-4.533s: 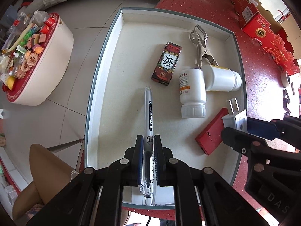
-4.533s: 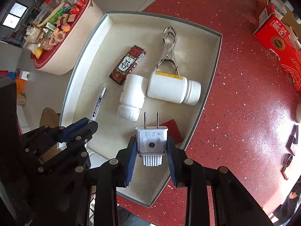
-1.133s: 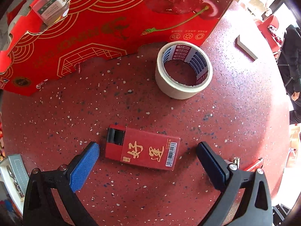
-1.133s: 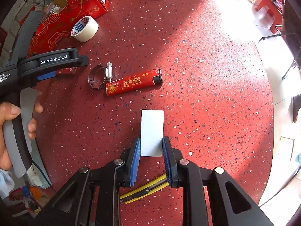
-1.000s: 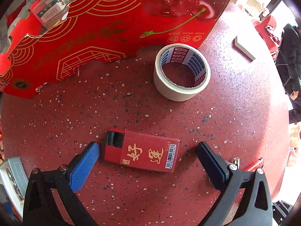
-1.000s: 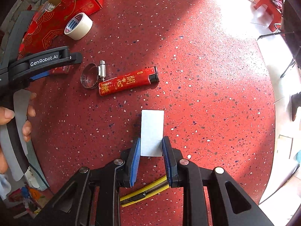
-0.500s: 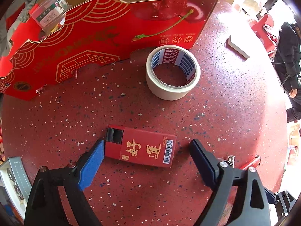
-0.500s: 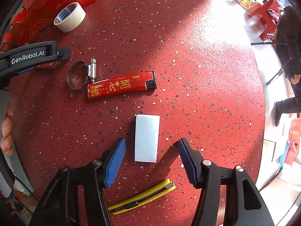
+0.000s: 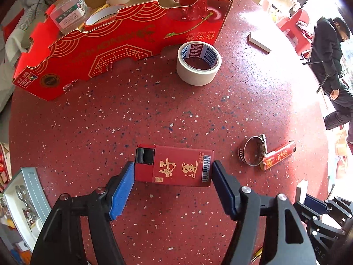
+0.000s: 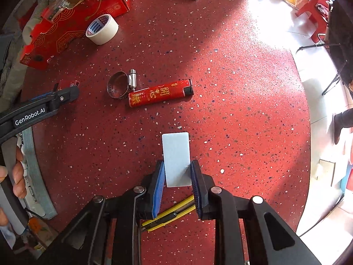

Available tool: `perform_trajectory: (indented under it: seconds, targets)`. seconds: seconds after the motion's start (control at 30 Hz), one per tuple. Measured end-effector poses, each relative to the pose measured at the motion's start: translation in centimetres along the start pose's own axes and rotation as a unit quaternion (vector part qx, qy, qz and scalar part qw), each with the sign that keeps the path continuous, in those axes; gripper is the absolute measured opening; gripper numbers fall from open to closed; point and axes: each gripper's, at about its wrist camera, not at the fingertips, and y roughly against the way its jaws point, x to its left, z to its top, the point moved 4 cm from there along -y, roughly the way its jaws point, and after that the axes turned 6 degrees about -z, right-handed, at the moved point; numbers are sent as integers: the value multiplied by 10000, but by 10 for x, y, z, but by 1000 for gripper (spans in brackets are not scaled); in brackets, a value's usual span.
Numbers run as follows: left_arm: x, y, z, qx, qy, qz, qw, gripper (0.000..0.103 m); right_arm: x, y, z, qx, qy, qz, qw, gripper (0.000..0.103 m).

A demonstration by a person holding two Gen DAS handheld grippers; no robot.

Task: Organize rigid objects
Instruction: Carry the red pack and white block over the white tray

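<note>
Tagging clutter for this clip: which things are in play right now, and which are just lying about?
In play:
- red box, between left hand-held gripper pads
- white card, clamped by right hand-held gripper

Lying about:
- tape roll
- hose clamp
- lighter
- utility knife

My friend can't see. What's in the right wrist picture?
The right claw pinches a white card above a red speckled table. A red lighter, a metal hose clamp and a tape roll lie beyond.
</note>
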Motion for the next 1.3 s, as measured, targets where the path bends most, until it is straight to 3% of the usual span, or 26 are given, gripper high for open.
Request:
perform_trajectory:
  seconds: [0.23, 0.57, 0.97, 1.1, 1.3]
  targets:
    - [3, 42, -59, 31, 39, -216, 9998, 73, 12, 12, -25, 119, 43, 178, 9998, 25]
    - [31, 72, -133, 137, 227, -342, 9991, 73, 68, 14, -56, 269, 630, 193, 9975, 25]
    - [75, 82, -147, -131, 739, -337, 9966, 73, 149, 21, -59, 200, 1509, 68, 9883, 25]
    - [91, 90, -153, -259, 924, -343, 9948, 73, 157, 33, -60, 149, 1756, -14, 9844, 25]
    - [122, 106, -165, -520, 1383, -298, 9886, 73, 188, 42, -56, 64, 2216, -64, 9751, 25]
